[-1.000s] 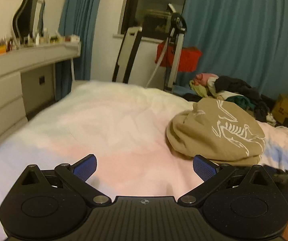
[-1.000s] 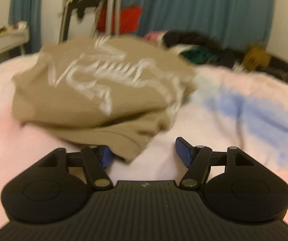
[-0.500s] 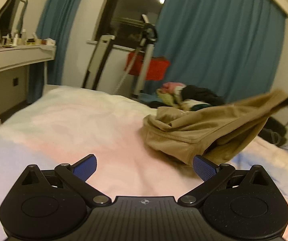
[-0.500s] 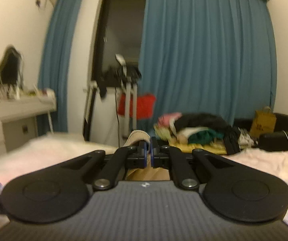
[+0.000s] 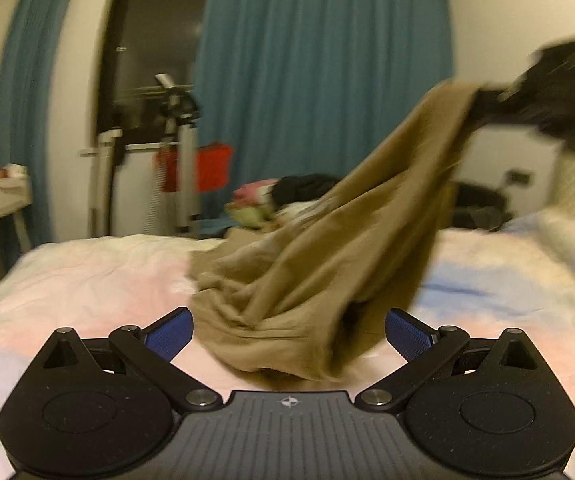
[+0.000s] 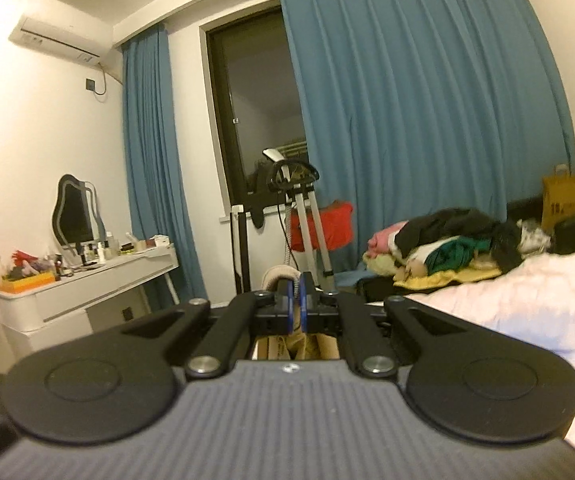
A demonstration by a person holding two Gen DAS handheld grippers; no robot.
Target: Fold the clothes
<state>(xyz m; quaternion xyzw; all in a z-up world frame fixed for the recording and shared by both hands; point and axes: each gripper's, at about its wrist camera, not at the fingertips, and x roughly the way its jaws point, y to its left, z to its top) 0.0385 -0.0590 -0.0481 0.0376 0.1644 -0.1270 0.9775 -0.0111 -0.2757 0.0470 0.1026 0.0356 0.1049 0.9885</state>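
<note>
A tan garment (image 5: 327, 256) hangs stretched from the upper right down onto the pink and white bed (image 5: 87, 276). My right gripper (image 6: 295, 300) is shut on an edge of the tan garment (image 6: 277, 273) and holds it high; it shows blurred at the top right of the left wrist view (image 5: 483, 100). My left gripper (image 5: 287, 334) is open, low over the bed, with the garment's lower bunched end lying between its blue pads (image 5: 167, 330).
A pile of other clothes (image 6: 447, 240) lies at the bed's far side. A white dresser (image 6: 87, 296) with a mirror stands at the left. An exercise machine (image 6: 291, 216) and blue curtains (image 6: 407, 120) stand by the window.
My right gripper closed on the tan garment's edge and lifted it high off the bed. My left gripper moved closer, so the garment's lower end now lies between its open fingers.
</note>
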